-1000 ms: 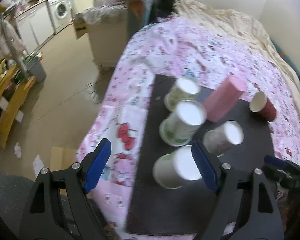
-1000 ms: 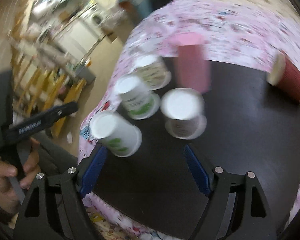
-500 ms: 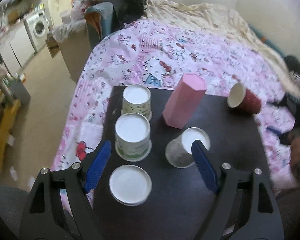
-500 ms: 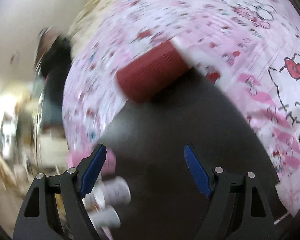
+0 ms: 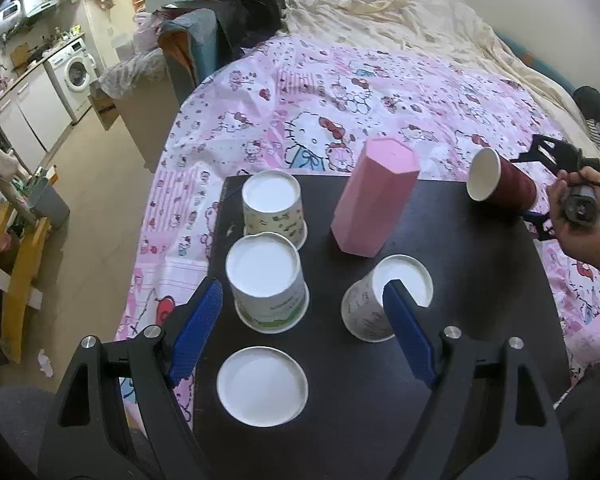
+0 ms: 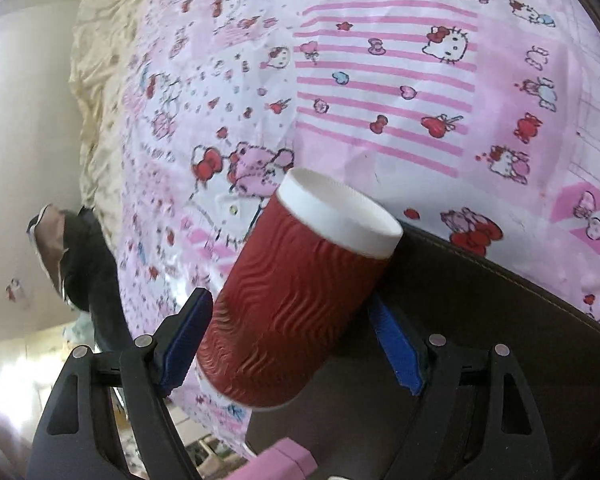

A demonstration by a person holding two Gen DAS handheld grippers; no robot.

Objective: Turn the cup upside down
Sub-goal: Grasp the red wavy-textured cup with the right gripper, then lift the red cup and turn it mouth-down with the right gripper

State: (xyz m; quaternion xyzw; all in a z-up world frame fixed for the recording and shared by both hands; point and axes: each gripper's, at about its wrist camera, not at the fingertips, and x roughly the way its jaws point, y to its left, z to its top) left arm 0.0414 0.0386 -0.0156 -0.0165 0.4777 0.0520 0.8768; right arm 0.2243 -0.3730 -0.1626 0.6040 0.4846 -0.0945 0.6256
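Lying at the bench (image 5: 480, 280) far-right edge, red cup (image 6: 296, 300) sits between my right gripper (image 6: 292, 344) pads, contact unclear; left gripper (image 5: 300, 332) open over clear centre.

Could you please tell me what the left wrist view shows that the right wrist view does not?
Only the left wrist view shows four white paper cups, such as the nearest upside-down cup, and a white washing machine. Only the right wrist view shows the red cup's wavy embossed wall up close. Both show the red ribbed paper cup lying sideways, the dark tabletop and the pink cartoon-print cloth.

Pink box (image 5: 374, 200), 4 inverted cups (image 5: 265, 274)
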